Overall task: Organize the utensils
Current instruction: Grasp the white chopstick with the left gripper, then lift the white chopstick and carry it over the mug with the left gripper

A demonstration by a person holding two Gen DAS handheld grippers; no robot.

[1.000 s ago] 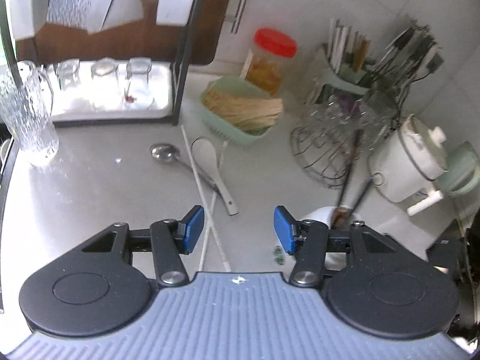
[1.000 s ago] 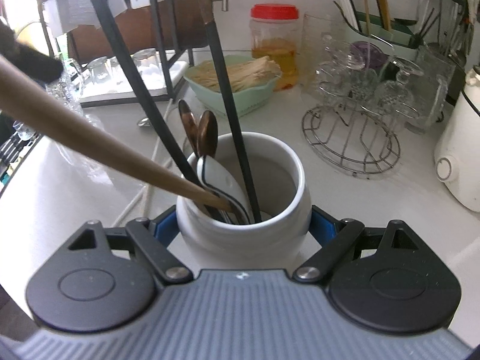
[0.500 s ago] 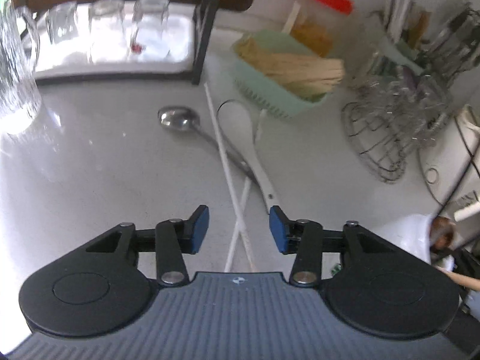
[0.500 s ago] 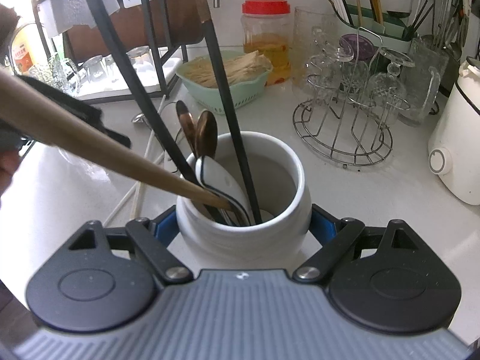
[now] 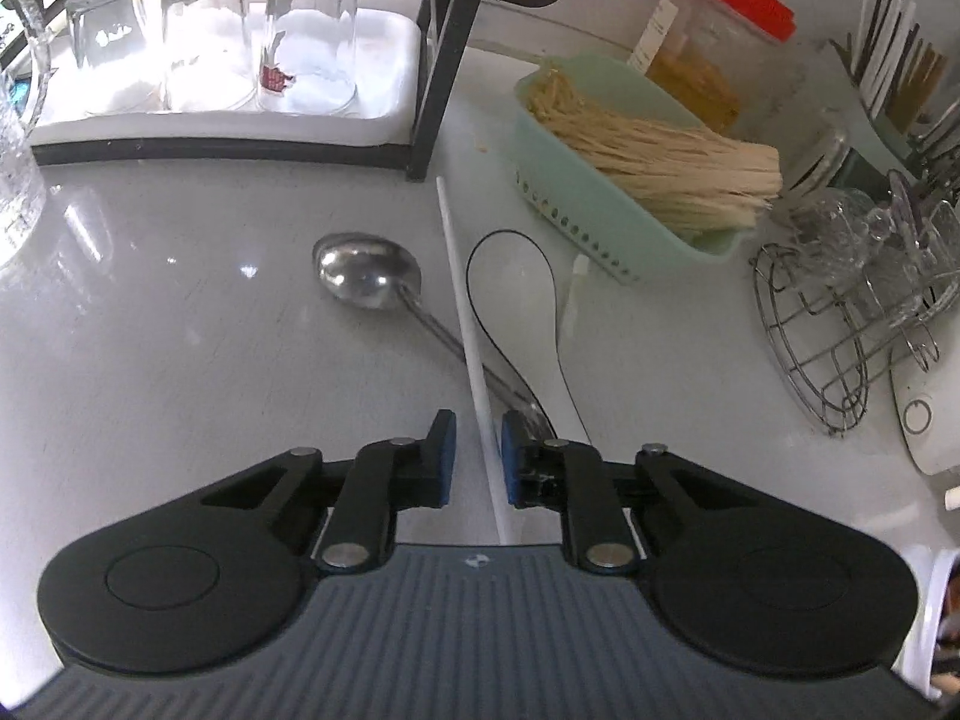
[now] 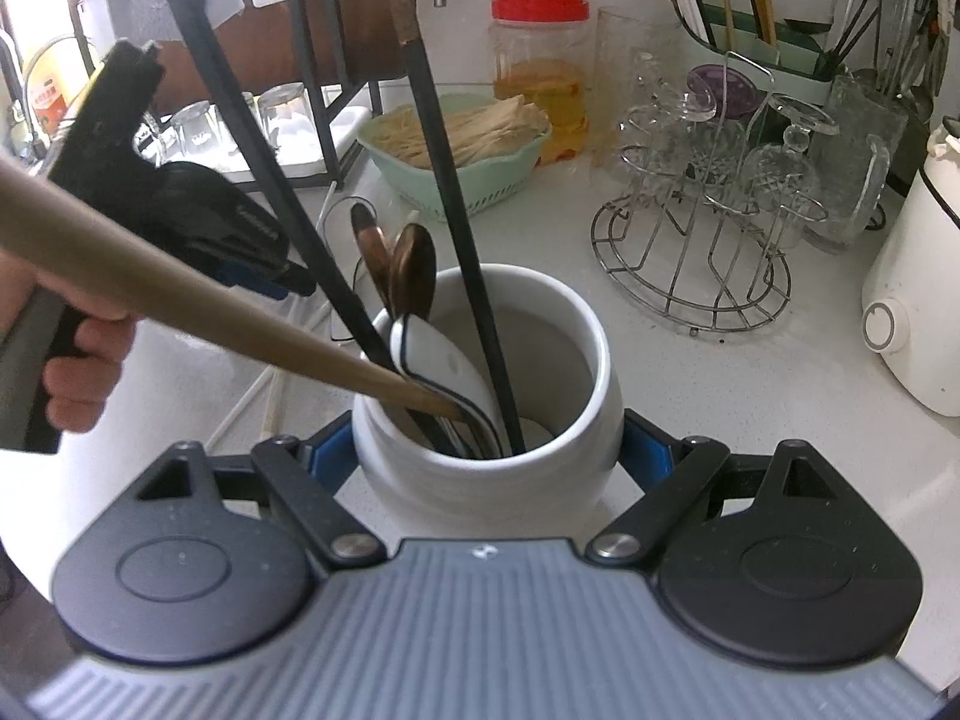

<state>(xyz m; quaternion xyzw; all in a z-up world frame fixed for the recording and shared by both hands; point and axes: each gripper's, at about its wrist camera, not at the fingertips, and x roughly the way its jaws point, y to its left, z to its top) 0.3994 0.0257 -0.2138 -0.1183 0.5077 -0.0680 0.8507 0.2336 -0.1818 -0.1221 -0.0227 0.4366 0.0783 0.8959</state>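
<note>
On the grey counter lie a metal spoon, a white spoon with a black rim and a long white chopstick. My left gripper is low over the counter, and its jaws are closing with the chopstick between them. The right pad is close to the chopstick, while a gap shows on the left side. My right gripper is shut on the white ceramic utensil holder. The holder contains black chopsticks, a wooden handle and spoons. The right wrist view also shows the left gripper in a hand.
A green basket of pale sticks and a red-lidded jar stand behind the utensils. Upturned glasses sit on a tray under a black rack. To the right are a wire glass stand and a white appliance.
My left gripper has come down toward the counter and its jaws have narrowed around the white chopstick. The right gripper has stayed still on the holder.
</note>
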